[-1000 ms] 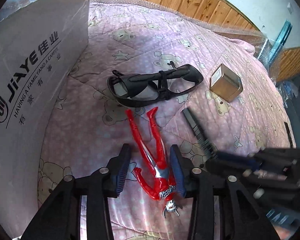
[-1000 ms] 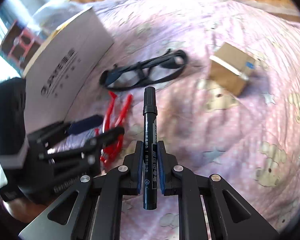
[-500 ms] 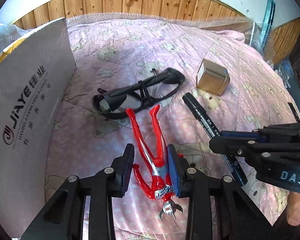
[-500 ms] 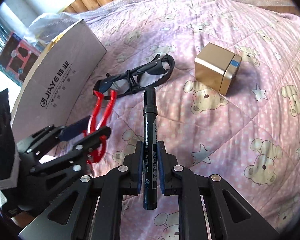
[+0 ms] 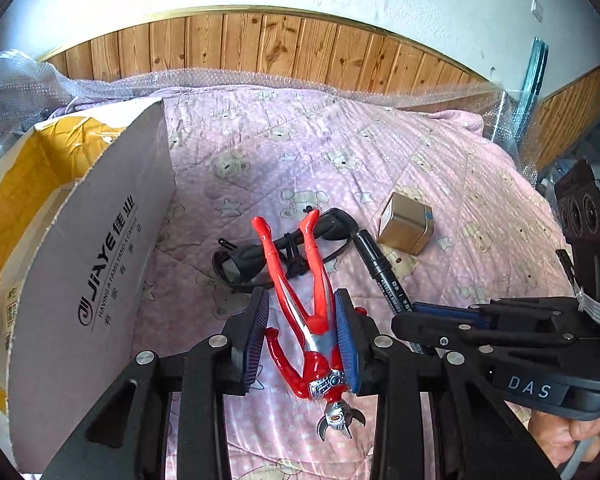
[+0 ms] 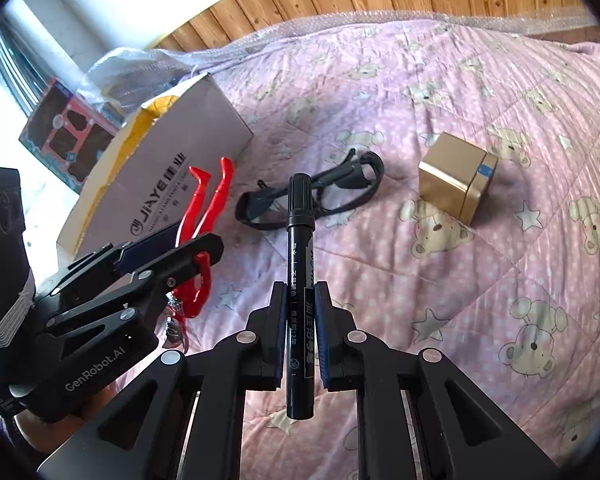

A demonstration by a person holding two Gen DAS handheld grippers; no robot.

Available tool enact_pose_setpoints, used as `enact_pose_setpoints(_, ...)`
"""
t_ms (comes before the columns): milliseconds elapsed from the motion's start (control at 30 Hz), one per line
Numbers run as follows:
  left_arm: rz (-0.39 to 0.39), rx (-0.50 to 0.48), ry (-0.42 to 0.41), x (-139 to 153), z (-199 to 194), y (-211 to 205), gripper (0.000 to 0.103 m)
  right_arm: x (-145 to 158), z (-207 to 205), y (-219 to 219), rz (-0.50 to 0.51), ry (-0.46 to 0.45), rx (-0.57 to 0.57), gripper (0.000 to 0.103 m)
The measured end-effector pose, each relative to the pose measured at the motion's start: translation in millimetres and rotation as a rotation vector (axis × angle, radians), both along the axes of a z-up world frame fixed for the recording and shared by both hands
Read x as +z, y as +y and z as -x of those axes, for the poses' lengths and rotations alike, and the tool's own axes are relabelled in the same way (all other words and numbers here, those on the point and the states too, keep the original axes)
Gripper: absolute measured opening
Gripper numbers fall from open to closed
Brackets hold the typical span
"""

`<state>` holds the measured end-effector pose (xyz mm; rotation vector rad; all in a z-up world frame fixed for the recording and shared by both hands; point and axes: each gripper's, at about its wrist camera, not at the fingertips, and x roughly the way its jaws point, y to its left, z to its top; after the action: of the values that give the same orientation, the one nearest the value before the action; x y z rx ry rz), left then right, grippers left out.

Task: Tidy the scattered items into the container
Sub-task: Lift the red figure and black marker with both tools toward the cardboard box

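**With both grippers loaded, two items are lifted and two are left on the quilt**

While I keep the two tools side by side above the bed, the stock reads as follows.

Item 1: red figure toy (image 5: 306,320). It sits in my left gripper (image 5: 302,338), jaws clamped on its torso, legs pointing forward and head toward the camera. I grip it at the waist because that looks like the thickest, firmest part.

Item 2: black marker (image 6: 300,276). It is in my right gripper (image 6: 300,344), jaws squeezed on the barrel near mid-length, cap end forward (a balanced hold, so it should not swing).

Item 3: black glasses (image 6: 312,196). They lie loose on the pink quilt (image 6: 480,280), beyond both tools and not yet collected.

Item 4: gold tin box (image 6: 454,182). It stands on the quilt to the right of the glasses, apart from them.

Container: cardboard box (image 5: 84,280). It is at the left, open top showing a yellow lining, nearest to the figure. I judge the figure goes in first and the marker after, since the left tool is closer to the opening.
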<state>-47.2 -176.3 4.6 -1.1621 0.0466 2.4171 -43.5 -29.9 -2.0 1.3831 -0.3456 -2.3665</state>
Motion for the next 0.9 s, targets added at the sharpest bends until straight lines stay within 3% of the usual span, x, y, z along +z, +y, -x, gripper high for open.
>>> enact_pose_setpoints(300,0.017,0.029,0.094,32,-4,-11,0.034,26,-9,-24,0.011,0.107,0.048,0.014)
enact_pose_setpoints(900,-0.092,0.105,0.195,92,-11,-74,0.034,84,-25,-78,0.02,0.255,0.087,0.014)
